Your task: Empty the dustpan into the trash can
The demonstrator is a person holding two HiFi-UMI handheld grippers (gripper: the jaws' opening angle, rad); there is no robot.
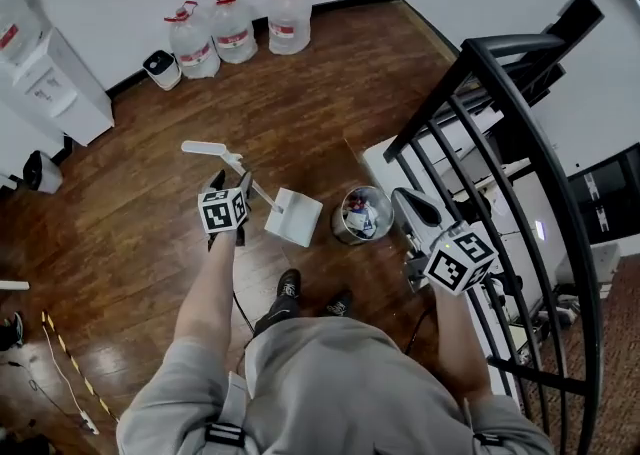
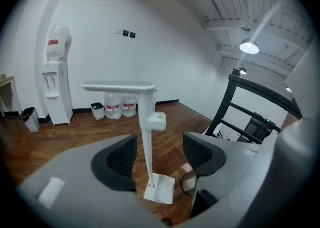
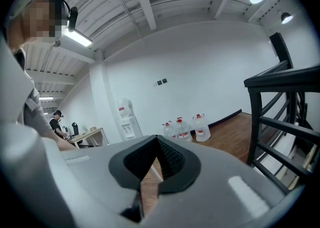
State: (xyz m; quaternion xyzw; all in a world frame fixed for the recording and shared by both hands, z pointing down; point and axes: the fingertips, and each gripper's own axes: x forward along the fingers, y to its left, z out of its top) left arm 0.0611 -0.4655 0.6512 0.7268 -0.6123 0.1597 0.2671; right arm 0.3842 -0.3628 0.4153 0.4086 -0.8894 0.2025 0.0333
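A white long-handled dustpan (image 1: 295, 218) stands upright on the wood floor, its pan beside a round metal trash can (image 1: 362, 215) with rubbish inside. My left gripper (image 1: 230, 183) is at the handle. In the left gripper view the handle (image 2: 146, 142) rises between the two pads, which stand apart from it, so my left gripper (image 2: 160, 154) is open; the pan (image 2: 162, 189) rests on the floor below. My right gripper (image 1: 415, 208) hovers right of the can, by the railing. In its own view my right gripper (image 3: 156, 159) is shut with nothing in it.
A black stair railing (image 1: 500, 143) runs close along the right. Three water jugs (image 1: 235, 28), a small white bin (image 1: 162, 69) and a water dispenser (image 1: 50, 73) line the far wall. A small dark bin (image 1: 42, 171) sits at the left. My shoes (image 1: 288, 288) are just behind the dustpan.
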